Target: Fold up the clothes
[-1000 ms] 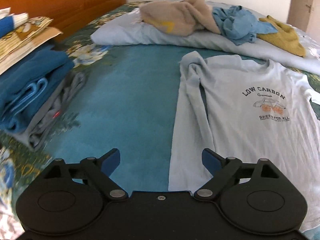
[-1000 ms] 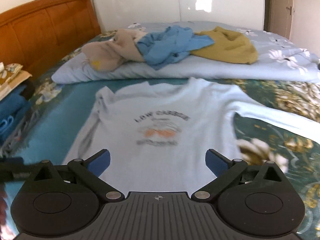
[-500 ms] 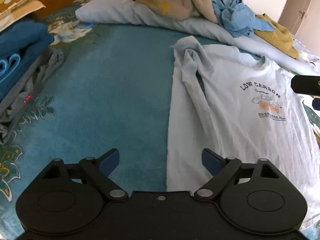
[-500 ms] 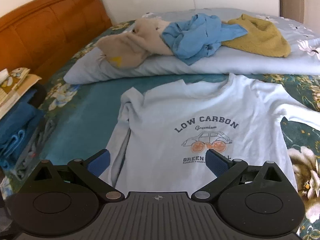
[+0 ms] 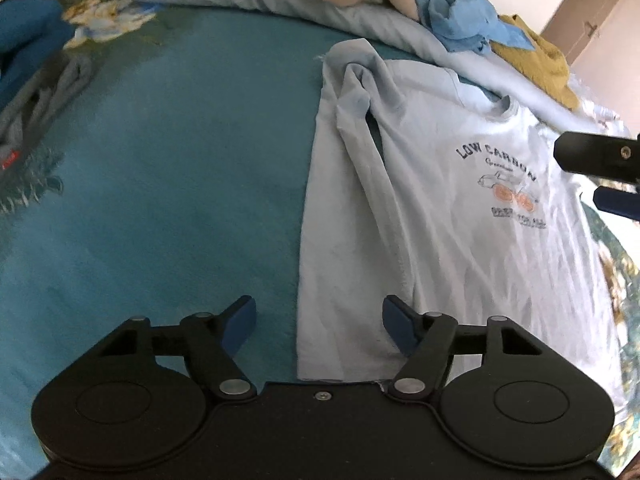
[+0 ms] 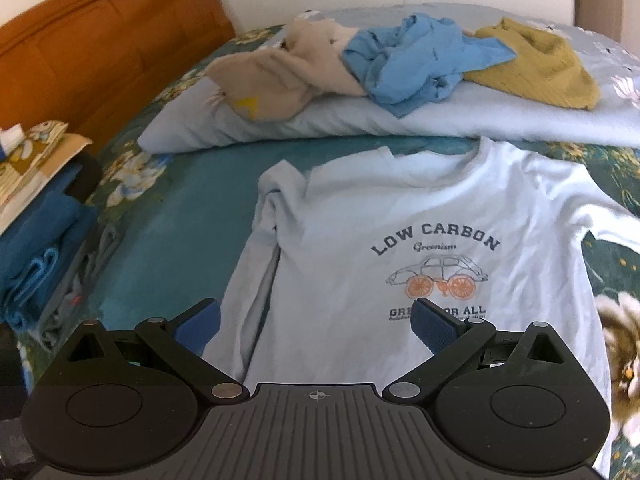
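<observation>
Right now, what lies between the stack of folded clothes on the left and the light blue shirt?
Only bare teal bedspread, as the left wrist view shows, between the folded stack and the light blue shirt. The right wrist view agrees.

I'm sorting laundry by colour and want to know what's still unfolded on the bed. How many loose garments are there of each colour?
Pale blue shirt, laid flat: 1
Beige garment, in the heap: 1
Bright blue garment, in the heap: 1
Mustard garment, in the heap: 1
Total: 4
</observation>
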The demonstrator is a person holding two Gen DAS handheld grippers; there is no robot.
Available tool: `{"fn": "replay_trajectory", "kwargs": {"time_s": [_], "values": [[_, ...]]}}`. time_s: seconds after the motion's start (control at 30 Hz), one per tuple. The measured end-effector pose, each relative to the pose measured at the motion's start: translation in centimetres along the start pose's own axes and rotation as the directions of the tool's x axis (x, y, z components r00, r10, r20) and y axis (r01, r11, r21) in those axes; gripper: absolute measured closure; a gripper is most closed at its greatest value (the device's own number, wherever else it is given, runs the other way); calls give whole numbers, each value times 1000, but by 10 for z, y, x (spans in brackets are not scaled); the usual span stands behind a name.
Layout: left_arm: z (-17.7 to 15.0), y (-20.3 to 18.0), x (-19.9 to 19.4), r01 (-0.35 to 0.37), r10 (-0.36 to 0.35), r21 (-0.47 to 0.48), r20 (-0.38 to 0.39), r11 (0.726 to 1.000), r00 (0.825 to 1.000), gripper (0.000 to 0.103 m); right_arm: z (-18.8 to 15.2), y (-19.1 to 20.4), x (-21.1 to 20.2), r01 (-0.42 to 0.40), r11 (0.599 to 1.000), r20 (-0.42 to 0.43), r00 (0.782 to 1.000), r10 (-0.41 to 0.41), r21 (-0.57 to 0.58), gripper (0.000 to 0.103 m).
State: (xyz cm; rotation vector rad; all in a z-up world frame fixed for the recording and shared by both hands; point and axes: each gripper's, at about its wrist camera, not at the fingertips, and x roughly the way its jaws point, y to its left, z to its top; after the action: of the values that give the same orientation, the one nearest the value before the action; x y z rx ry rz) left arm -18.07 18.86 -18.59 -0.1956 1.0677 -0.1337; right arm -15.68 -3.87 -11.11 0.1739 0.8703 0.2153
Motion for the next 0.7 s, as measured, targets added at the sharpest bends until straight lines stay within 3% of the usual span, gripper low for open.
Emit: {"fn": "replay_trajectory", "kwargs": {"time_s": [0.2, 0.33, 0.43, 0.53, 0.7], "values": [[-1, -4, 1, -8, 8, -21, -10, 1000, 1000, 59, 1, 1, 1, -18, 999, -18, 1000, 17, -33, 1], [-1, -6, 2, -13, 13, -35, -17, 999, 1000, 86, 9, 0, 8, -29, 998, -31, 999, 27, -50, 1], [-1, -8, 3, -18, 17, -45, -22, 999, 1000, 96, 15, -5, 11, -33, 998, -35, 999, 31, -54, 1], [0, -14, 4, -29, 28, -46, -21, 999, 999, 103, 16, -12, 10, -43, 997, -39, 998, 41, -57, 1], [6, -26, -2, -81, 81, -28, -10, 996, 997, 103, 20, -28, 8, -50, 997, -40, 998, 48, -51, 1]]}}
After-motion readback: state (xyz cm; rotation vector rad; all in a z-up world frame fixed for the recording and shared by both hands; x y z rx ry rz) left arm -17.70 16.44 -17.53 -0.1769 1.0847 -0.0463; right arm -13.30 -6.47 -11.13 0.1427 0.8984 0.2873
